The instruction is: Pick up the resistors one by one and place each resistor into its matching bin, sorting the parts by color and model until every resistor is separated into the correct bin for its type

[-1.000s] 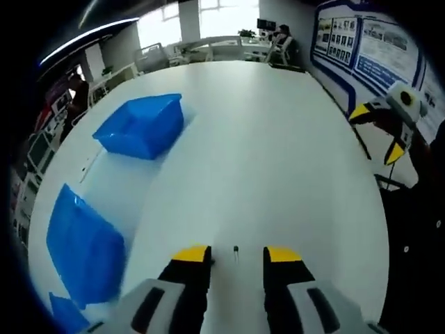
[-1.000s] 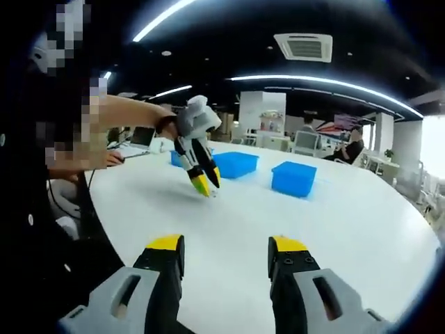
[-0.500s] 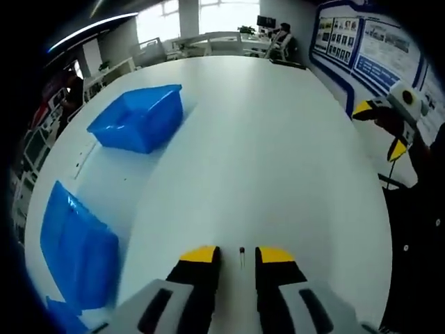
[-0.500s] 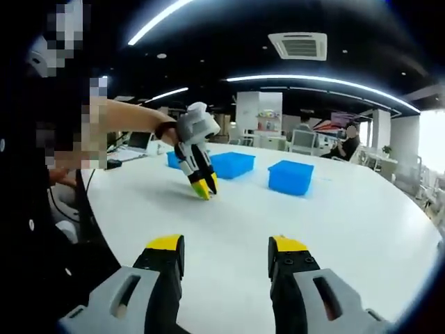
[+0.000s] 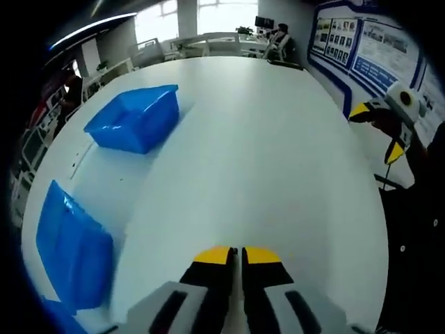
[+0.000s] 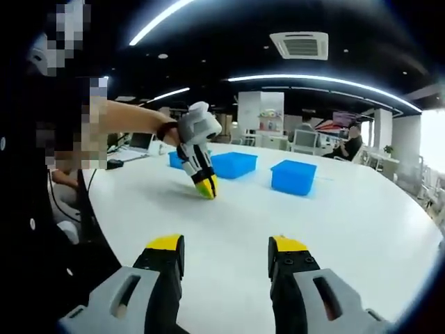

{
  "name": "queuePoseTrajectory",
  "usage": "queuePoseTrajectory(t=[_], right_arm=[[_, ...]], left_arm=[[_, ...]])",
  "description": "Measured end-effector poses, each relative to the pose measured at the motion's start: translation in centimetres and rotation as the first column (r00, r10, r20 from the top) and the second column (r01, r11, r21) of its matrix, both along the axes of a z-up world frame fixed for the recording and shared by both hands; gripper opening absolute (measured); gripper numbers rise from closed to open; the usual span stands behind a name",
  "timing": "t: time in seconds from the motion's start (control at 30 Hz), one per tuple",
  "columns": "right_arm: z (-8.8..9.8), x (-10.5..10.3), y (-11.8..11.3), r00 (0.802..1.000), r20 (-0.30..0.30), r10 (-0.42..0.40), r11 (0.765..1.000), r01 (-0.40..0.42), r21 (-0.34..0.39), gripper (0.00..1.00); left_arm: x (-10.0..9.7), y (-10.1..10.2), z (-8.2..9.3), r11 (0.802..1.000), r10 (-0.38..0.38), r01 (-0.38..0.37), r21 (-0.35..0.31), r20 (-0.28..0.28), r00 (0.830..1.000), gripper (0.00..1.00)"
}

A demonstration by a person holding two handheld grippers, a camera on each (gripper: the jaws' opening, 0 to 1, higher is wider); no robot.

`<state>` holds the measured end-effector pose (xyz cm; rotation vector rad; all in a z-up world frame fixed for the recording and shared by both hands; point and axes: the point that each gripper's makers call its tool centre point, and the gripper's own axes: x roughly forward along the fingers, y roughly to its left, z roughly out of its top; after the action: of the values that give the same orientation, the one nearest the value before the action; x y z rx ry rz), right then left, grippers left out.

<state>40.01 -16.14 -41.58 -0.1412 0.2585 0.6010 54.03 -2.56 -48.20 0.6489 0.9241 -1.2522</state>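
Pinching the resistor [image 5: 235,250] between nearly shut jaws low on the table [image 5: 278,153], the left gripper [image 5: 235,256] is mid-pickup, next a lift toward the matching bin [image 5: 133,125] ahead-left; the right gripper [image 6: 226,259] waits, jaws spread.

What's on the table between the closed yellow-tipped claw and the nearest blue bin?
Nothing: bare white table separates the left gripper from the blue bin, in the left gripper view.
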Motion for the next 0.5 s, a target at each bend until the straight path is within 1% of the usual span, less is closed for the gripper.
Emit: queuePoseTrajectory(t=[0.07, 0.17, 0.3, 0.37, 0.4, 0.43, 0.47, 0.5], right_arm=[[0.0, 0.0, 0.0, 1.000, -0.001, -0.002, 1.000, 0.002, 0.001, 0.50], [0.0, -0.1, 0.1, 1.000, -0.001, 0.005, 1.000, -0.005, 0.000, 0.50], [0.1, -0.2, 0.3, 1.000, 0.000, 0.009, 1.000, -0.009, 0.000, 0.50], [0.2, -0.2, 0.3, 1.000, 0.001, 0.010, 1.000, -0.010, -0.001, 0.50], [0.2, -0.2, 0.3, 1.000, 0.002, 0.010, 1.000, -0.010, -0.001, 0.50], [0.3, -0.2, 0.4, 1.000, 0.003, 0.011, 1.000, -0.011, 0.001, 0.50], [0.4, -0.2, 0.4, 1.000, 0.005, 0.011, 1.000, -0.011, 0.000, 0.50], [0.5, -0.1, 0.5, 1.000, 0.007, 0.011, 1.000, -0.011, -0.001, 0.50]], left_arm=[[0.0, 0.0, 0.0, 1.000, -0.001, 0.001, 0.001, 0.010, 1.000, 0.05], [0.1, 0.1, 0.0, 1.000, 0.012, -0.012, -0.009, 0.002, 1.000, 0.05], [0.1, 0.1, 0.0, 0.999, 0.033, -0.033, -0.040, 0.002, 0.999, 0.05], [-0.1, 0.2, 0.2, 0.993, 0.066, -0.066, -0.095, -0.005, 0.998, 0.05], [0.0, 0.0, 0.5, 0.987, 0.079, -0.078, -0.139, 0.000, 0.997, 0.05], [0.1, 0.2, 0.9, 0.980, 0.113, -0.113, -0.165, -0.006, 0.994, 0.05], [0.1, 0.1, 1.6, 0.971, 0.117, -0.113, -0.210, 0.003, 0.993, 0.05], [0.0, -0.3, 2.6, 0.951, 0.131, -0.123, -0.285, 0.012, 0.991, 0.05]])
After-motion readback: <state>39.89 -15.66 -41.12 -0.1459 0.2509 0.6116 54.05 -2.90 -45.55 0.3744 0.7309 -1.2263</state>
